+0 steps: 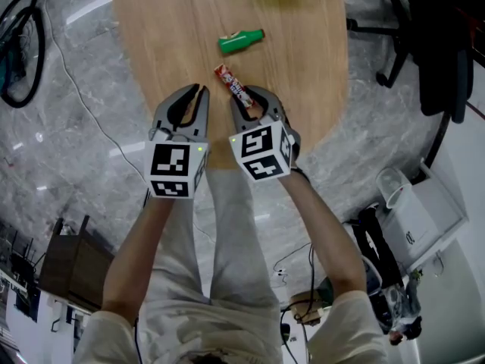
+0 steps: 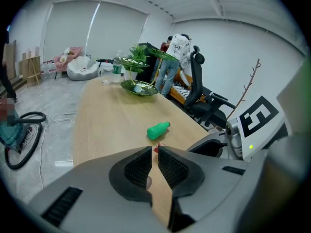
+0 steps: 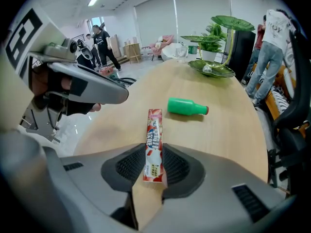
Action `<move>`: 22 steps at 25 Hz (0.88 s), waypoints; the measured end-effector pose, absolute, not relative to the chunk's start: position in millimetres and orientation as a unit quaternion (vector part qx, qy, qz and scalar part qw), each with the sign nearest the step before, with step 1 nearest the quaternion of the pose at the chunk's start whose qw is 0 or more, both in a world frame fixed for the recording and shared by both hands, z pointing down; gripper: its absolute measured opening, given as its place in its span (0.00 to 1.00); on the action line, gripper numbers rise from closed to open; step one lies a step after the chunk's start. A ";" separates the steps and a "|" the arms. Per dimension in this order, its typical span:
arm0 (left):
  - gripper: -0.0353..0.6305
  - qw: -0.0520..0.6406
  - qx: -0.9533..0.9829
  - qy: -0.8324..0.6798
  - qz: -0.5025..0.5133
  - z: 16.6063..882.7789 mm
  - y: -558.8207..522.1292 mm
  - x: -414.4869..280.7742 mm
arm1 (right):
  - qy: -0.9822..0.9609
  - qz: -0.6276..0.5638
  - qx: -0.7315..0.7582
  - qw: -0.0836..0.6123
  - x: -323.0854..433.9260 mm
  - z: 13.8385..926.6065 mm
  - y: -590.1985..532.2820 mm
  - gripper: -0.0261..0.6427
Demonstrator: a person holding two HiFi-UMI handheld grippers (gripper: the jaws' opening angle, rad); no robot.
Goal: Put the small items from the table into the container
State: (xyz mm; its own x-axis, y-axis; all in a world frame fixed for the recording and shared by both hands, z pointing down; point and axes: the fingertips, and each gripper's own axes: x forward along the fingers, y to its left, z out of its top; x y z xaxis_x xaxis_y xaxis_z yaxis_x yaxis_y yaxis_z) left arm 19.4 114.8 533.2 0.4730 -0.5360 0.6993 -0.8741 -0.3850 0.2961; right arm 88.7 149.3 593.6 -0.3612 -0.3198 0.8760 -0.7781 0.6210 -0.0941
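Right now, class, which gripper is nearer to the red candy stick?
Right. The right gripper is shut on the candy stick; the left gripper, shut and empty, sits beside it, not touching.

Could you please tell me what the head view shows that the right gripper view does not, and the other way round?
Only the head view: the person's forearms and legs, and the marker cube on the right gripper. Only the right gripper view: people standing across the room, the windows, and the pads closed on the candy stick. Both: the right gripper holding that stick, the left gripper beside it, and the green bottle lying on the wooden table.
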 end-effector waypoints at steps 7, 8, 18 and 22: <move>0.12 0.329 0.791 -0.449 0.254 512.1 111.0 12.9 | -0.787 0.256 0.340 0.447 83.5 576.8 145.3 0.20; 0.12 0.329 0.791 -0.450 0.254 509.6 109.1 12.2 | -0.787 0.256 0.341 0.446 82.9 574.1 143.2 0.20; 0.12 0.325 0.794 -0.449 0.249 484.5 87.1 7.6 | -0.790 0.253 0.349 0.436 74.6 543.9 118.1 0.20; 0.12 0.324 0.798 -0.445 0.247 473.9 78.8 7.8 | -0.790 0.253 0.352 0.434 72.3 533.0 109.4 0.20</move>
